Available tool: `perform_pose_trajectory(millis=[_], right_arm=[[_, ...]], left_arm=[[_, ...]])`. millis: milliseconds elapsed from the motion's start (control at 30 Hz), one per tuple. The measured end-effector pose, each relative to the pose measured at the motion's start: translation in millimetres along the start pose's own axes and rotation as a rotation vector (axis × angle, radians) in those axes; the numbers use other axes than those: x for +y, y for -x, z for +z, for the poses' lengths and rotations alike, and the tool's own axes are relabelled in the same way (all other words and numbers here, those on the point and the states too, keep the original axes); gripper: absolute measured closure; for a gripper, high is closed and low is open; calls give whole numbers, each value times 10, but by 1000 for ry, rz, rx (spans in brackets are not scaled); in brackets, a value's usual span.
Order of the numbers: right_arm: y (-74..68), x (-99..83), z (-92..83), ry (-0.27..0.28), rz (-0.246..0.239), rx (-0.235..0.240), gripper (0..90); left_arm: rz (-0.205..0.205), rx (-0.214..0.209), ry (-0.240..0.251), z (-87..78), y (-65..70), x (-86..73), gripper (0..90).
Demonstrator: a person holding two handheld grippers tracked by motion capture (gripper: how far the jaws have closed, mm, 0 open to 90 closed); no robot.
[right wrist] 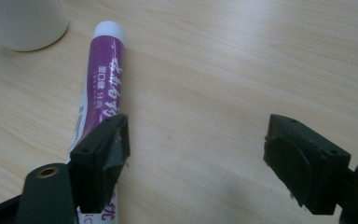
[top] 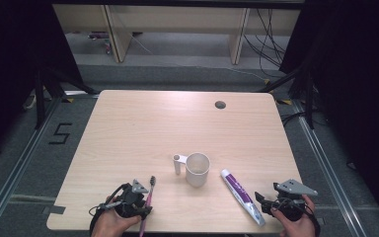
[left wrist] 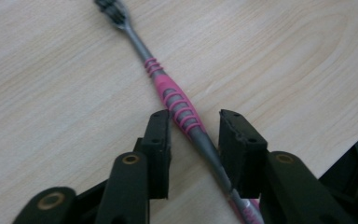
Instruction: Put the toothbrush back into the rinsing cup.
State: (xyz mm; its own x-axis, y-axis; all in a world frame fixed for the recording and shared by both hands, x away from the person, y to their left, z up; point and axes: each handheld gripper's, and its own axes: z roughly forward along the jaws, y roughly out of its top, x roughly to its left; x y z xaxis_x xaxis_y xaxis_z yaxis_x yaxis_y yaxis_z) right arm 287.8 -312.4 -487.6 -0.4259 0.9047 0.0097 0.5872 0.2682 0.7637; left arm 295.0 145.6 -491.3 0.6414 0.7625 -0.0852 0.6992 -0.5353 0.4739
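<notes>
A pink and grey toothbrush [top: 149, 196] lies on the wooden table [top: 143, 128] near its front left, bristles pointing away. My left gripper [top: 144, 201] straddles its handle. In the left gripper view the toothbrush [left wrist: 177, 102] runs slantwise between the jaws of the left gripper [left wrist: 195, 128], with a small gap on each side, so the pads do not press it. A purple and white toothpaste tube [top: 240, 194] lies at the front right. My right gripper [top: 261, 203] stands wide open; in the right gripper view the right gripper [right wrist: 198, 140] has the tube [right wrist: 103, 79] beside its left jaw.
A white cup [top: 197, 169] with a side handle stands at the table's middle front, between toothbrush and tube; its base shows as the cup [right wrist: 23, 23] in the right gripper view. A cable hole [top: 220, 104] sits at the back right. The table's front edge runs just under both hands.
</notes>
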Motion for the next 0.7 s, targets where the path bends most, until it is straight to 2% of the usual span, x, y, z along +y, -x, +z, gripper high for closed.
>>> perform_pose_trajectory(millis=[33, 200, 267, 300, 333, 533, 567, 633, 667, 700], right_arm=[[-28, -2, -2, -16, 38, 8, 231], [-25, -2, -2, -12, 37, 9, 232], [-32, -2, -3, -19, 52, 10, 232], [-5, 0, 8, -10, 17, 13, 231], [-35, -2, 2, -12, 42, 8, 231], [-28, 1, 0, -13, 35, 14, 231], [-5, 1, 10, -8, 11, 14, 231], [-5, 1, 11, -5, 5, 15, 232], [-5, 1, 11, -5, 5, 15, 232], [-37, 1, 0, -17, 42, 13, 231]], left_arm=[[-2, 2, 3, -1, -10, 2, 695], [26, 6, -23, 5, -73, 51, 712], [25, 10, -28, 13, -85, 84, 696], [31, 19, -27, 15, -90, 97, 694], [39, 27, -33, 30, -105, 130, 706], [45, 20, -67, 50, -122, 181, 742], [47, 19, -72, 51, -120, 186, 758], [70, 20, -90, 54, -130, 211, 786], [70, 20, -90, 54, -130, 211, 800], [77, 17, -105, 54, -133, 222, 800]])
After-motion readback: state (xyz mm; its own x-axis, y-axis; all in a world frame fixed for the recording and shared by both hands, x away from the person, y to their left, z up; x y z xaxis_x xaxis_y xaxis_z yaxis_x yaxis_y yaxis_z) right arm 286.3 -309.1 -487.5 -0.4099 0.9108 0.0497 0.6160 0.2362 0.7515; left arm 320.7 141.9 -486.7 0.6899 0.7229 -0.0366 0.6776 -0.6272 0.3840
